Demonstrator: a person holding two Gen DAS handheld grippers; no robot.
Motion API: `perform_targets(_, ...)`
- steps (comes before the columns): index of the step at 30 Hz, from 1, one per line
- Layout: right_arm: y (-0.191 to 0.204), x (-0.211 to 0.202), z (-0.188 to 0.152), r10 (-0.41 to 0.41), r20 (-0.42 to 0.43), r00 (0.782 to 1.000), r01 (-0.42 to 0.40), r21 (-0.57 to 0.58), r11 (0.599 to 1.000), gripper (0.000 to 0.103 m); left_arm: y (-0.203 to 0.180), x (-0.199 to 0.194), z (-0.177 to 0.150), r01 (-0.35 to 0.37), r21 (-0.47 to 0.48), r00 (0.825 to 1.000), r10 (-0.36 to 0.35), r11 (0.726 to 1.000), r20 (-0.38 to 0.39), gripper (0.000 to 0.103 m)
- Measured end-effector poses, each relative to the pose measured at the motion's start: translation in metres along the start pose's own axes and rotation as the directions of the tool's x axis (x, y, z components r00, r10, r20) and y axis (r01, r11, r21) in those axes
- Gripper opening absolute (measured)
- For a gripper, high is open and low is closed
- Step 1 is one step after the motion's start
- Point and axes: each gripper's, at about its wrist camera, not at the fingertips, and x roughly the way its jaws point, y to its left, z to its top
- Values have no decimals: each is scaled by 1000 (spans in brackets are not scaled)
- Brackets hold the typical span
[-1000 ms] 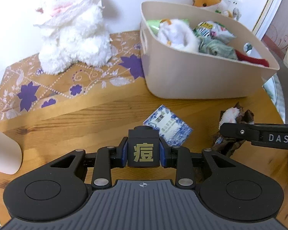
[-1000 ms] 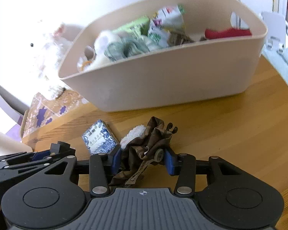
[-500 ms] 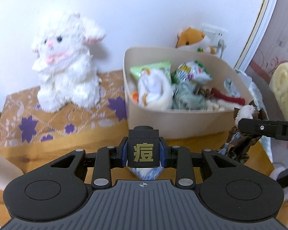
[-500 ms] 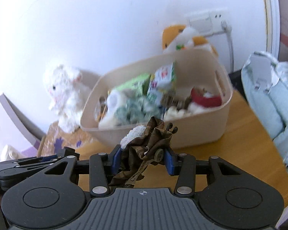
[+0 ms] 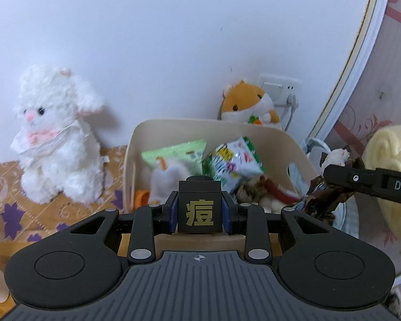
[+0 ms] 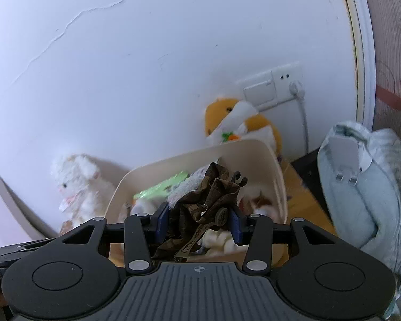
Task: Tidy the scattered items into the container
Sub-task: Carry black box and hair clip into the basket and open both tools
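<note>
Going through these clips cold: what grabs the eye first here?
A black block with a gold character sits clamped in the left gripper, and a crumpled brown cloth in the right gripper. Behind both stands a full beige bin, with a white plush lamb to its left.

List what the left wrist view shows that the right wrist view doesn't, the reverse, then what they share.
Left wrist only: the left gripper clamping a black cube with a gold character, and a purple-flowered orange cloth.

Right wrist only: the right gripper's grip on the crumpled brown patterned fabric, plus a pale blue padded bag.

Both: beige plastic bin, white plush lamb, orange hamster plush.
</note>
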Motion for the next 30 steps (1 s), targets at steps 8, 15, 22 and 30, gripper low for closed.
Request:
perform_targets(8, -17, 27, 19, -41, -6, 999, 41, -56, 998, 43, -15, 35, 21, -2, -19, 1000, 2, 1000, -16, 32)
perform_targets(15, -31, 52, 21, -84, -35, 996, 81, -95, 992, 43, -24, 72, 15, -46, 6, 995, 46, 999, -83, 32)
perform_targets(22, -37, 71, 11, -91, -87, 992, 80, -124, 989, 48, -30, 93, 4, -75, 91, 986, 88, 993, -144, 34)
perform_targets(30, -23, 63, 2, -108, -44, 993, 98, -195, 976, 90, -19, 78, 2, -59, 48, 989, 65, 997, -136, 73)
